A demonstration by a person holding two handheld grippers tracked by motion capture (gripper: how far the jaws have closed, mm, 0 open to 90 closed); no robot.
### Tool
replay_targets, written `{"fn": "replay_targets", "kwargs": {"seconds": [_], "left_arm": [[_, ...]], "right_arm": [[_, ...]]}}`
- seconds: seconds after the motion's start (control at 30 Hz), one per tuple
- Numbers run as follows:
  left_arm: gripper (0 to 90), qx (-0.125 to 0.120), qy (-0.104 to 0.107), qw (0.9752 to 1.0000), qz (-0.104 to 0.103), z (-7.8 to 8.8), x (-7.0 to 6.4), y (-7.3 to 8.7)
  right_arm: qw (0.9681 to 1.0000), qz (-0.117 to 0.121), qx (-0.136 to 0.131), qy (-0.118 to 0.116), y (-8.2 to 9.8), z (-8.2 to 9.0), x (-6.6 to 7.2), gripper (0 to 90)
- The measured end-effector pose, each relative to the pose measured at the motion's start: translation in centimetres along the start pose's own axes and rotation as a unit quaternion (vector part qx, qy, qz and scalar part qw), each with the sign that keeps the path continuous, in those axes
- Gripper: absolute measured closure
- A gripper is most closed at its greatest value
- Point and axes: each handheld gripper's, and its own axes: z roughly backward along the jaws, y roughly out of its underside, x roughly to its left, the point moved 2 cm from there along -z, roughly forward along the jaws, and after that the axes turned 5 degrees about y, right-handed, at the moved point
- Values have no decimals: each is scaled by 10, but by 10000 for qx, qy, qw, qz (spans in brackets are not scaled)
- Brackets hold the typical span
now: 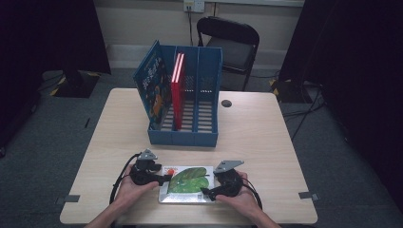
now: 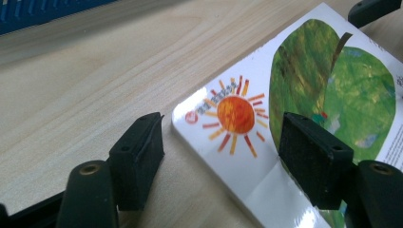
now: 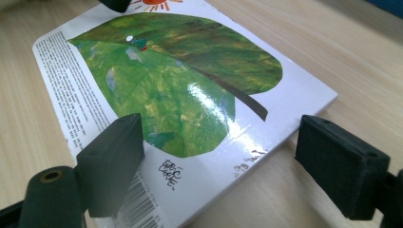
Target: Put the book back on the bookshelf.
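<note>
The person's hands (image 1: 135, 187) come in at the near edge of the worktop (image 1: 256, 137), each with a pair of tongs, and between them a book (image 1: 187, 185) with a green leaf on its cover lies flat near that edge. The left tongs (image 1: 164, 179) sit at the book's left end, the right tongs (image 1: 209, 192) at its right end.

In the left gripper view, the left tongs (image 2: 221, 142) are released: one jaw stands on the bare wood just beside the book's (image 2: 304, 104) corner, the other hangs over the cover by the printed sun, neither pressing on it. In the right gripper view, the right tongs (image 3: 235, 154) are released too, one jaw over the cover near the barcode, the other out past the book's (image 3: 180, 85) edge, with the corner between them.

Farther back, mid-worktop, stands a blue rack (image 1: 190, 135) with three slots. A blue book (image 1: 153, 88) leans in the left slot, tilted outward. A red book (image 1: 178, 90) stands upright in the middle one.
</note>
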Motion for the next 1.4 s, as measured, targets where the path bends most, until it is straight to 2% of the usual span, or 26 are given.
{"fn": "replay_targets", "kwargs": {"seconds": [0.17, 0.33, 0.43, 0.53, 0.6, 0.67, 0.77, 0.83, 0.87, 0.9, 0.93, 1.1, 1.2, 1.27, 1.3, 1.4], "left_arm": [[350, -10, -14, 10000, 19, 0, 0, 0], [348, -5, -54, 9998, 197, 3, 1, 1], [348, 12, 50, 9996, 289, 6, -1, 4], [335, 58, -41, 9998, 169, 5, -5, 4], [341, 34, -49, 9998, 200, 5, -5, 4], [356, 22, 34, 9995, 321, 7, -2, 4], [364, -37, 36, 9991, 433, 6, -1, 3], [397, -43, -38, 9991, 429, 6, -2, 2], [397, -66, -78, 9993, 356, 6, -2, 1], [405, -170, -74, 9992, 346, 8, -3, -1], [406, -170, -74, 9992, 346, 8, -3, -1], [407, -227, 35, 9988, 432, 9, 0, -3], [408, -344, 84, 9983, 457, 11, 0, -4], [413, -347, 105, 9982, 469, 11, 1, -4], [413, -398, 148, 9975, 557, 12, 1, -5], [412, -432, 198, 9973, 566, 13, 2, -5]], "right_arm": [[9999, 85, 20, -67, -2, -2, 5, 159], [9998, 98, 0, -144, 0, -1, 5, 162], [9998, 116, 13, -184, 2, 1, 7, 161], [9996, 144, 45, -243, 4, 3, 8, 160], [9995, 159, 67, -277, 5, 4, 9, 161], [9992, 223, 84, -328, 7, 6, 11, 159], [9990, 304, 100, -325, 8, 8, 15, 141], [9989, 331, 117, -309, 8, 8, 16, 129], [9989, 331, 117, -309, 8, 8, 16, 129], [9988, 362, 134, -296, 8, 7, 17, 114], [9988, 362, 134, -296, 8, 7, 17, 114], [9986, 419, 144, -297, 8, 7, 19, 83], [9984, 444, 167, -320, 8, 7, 19, 82], [9979, 512, 184, -359, 9, 8, 19, 77], [9975, 581, 218, -349, 9, 8, 20, 75], [9973, 638, 234, -279, 10, 8, 22, 71]]}}
